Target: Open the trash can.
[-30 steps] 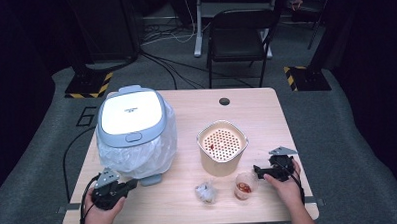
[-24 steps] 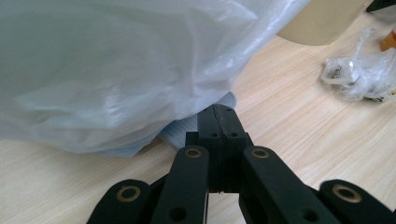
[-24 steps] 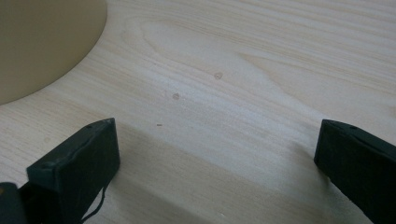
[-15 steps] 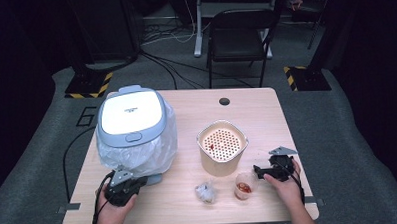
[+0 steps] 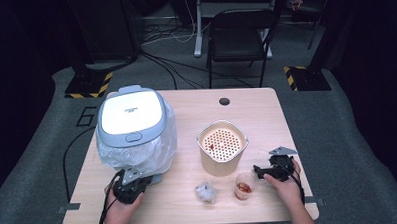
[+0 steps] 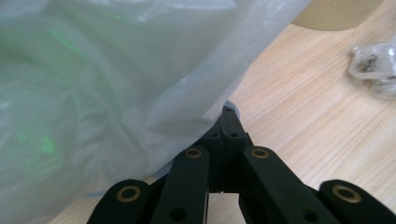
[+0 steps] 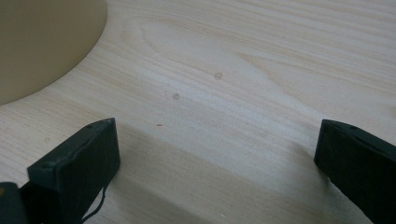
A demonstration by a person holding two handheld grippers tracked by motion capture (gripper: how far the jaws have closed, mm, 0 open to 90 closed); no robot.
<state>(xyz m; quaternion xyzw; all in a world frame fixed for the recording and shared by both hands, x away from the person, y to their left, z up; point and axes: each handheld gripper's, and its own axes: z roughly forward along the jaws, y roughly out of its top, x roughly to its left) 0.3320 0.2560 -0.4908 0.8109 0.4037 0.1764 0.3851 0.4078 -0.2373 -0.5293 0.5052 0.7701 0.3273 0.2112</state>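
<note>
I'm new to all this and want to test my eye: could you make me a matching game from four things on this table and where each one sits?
Things:
1. plastic-wrapped cooker
2. beige strainer pot
3. small cup
4. crumpled wrapper

Places:
A. table middle
B. left side of table
C. front edge, left of the cup
D. just beside the right gripper

Pairs: 1-B, 2-A, 3-D, 4-C

Bagged bin [image 5: 137,129] on table [image 5: 266,114], left half. Perforated pot [image 5: 222,146] right of bin, near centre. Crumpled wrapper [image 5: 206,192] and small cup [image 5: 243,185] before pot, side by side, cup at right. Chair [image 5: 241,38] behind table.
</note>
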